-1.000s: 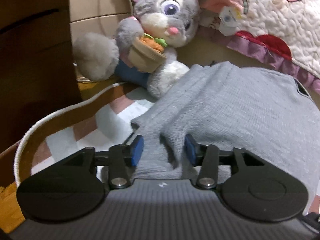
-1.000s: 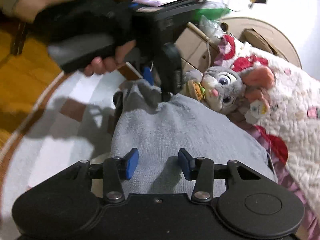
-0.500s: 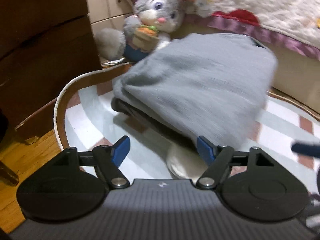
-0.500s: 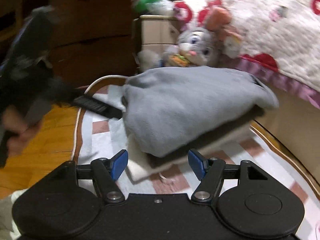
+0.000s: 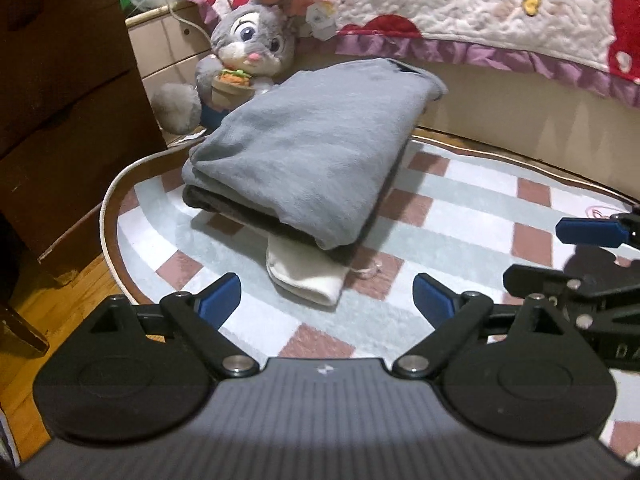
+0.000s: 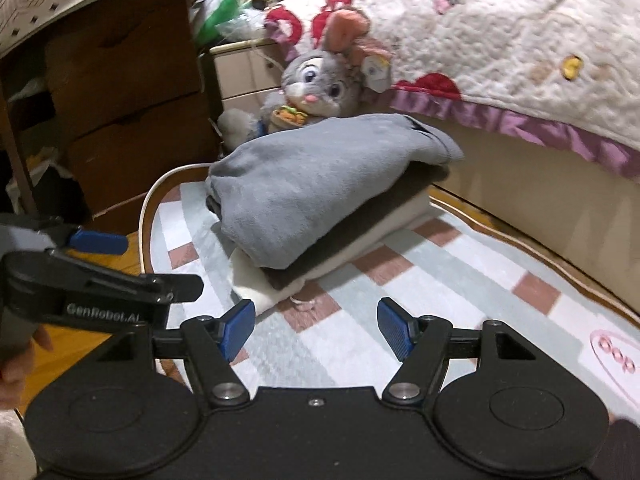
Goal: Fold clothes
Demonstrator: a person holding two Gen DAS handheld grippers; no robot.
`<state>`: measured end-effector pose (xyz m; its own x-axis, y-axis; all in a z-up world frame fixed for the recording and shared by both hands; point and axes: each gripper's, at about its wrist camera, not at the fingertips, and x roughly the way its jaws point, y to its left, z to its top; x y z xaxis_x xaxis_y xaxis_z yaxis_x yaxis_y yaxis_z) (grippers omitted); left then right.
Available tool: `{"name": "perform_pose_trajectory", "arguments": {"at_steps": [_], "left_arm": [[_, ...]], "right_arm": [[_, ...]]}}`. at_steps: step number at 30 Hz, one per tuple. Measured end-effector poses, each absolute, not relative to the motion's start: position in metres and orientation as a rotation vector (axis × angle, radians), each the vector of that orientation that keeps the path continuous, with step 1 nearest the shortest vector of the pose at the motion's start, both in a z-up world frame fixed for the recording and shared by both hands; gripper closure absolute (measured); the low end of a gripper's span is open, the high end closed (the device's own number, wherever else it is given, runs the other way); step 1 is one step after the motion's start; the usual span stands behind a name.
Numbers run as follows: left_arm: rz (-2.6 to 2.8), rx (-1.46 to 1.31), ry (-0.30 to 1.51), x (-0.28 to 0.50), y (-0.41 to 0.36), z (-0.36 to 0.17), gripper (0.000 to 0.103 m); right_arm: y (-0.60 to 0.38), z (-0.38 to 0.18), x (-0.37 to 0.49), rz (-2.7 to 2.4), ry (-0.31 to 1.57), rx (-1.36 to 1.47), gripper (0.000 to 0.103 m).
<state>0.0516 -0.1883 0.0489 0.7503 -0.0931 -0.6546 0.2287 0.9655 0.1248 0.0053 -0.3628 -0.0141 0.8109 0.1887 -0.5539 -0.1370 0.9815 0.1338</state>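
Stack: folded grey knit sweater (image 5: 308, 156) tops dark and cream garments, at checked rug's (image 5: 460, 216) far edge.
Left gripper (image 5: 326, 300): jaws opening, empty.
Right gripper (image 6: 318, 328): jaws wide, empty.

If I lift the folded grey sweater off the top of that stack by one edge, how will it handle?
The grey sweater looks soft and thick: it would likely sag and unfold if lifted by one edge. It probably slides easily over the dark garment beneath, since it overhangs loosely. It seems light, so a push may shift the white garment too.
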Motion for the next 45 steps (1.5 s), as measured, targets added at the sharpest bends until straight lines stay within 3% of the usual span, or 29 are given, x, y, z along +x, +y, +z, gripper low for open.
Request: {"name": "perform_pose_trajectory", "arguments": {"at_steps": [13, 45], "left_arm": [[-0.244, 0.249, 0.687, 0.017, -0.213, 0.067, 0.005], [-0.292, 0.096, 0.767, 0.023, -0.196, 0.066, 0.002]], "right_arm": [[-0.386, -0.002, -0.027, 0.062, 0.604, 0.187, 0.029], [-0.376, 0.001, -0.022, 0.037, 0.622, 0.142, 0.028]]}}
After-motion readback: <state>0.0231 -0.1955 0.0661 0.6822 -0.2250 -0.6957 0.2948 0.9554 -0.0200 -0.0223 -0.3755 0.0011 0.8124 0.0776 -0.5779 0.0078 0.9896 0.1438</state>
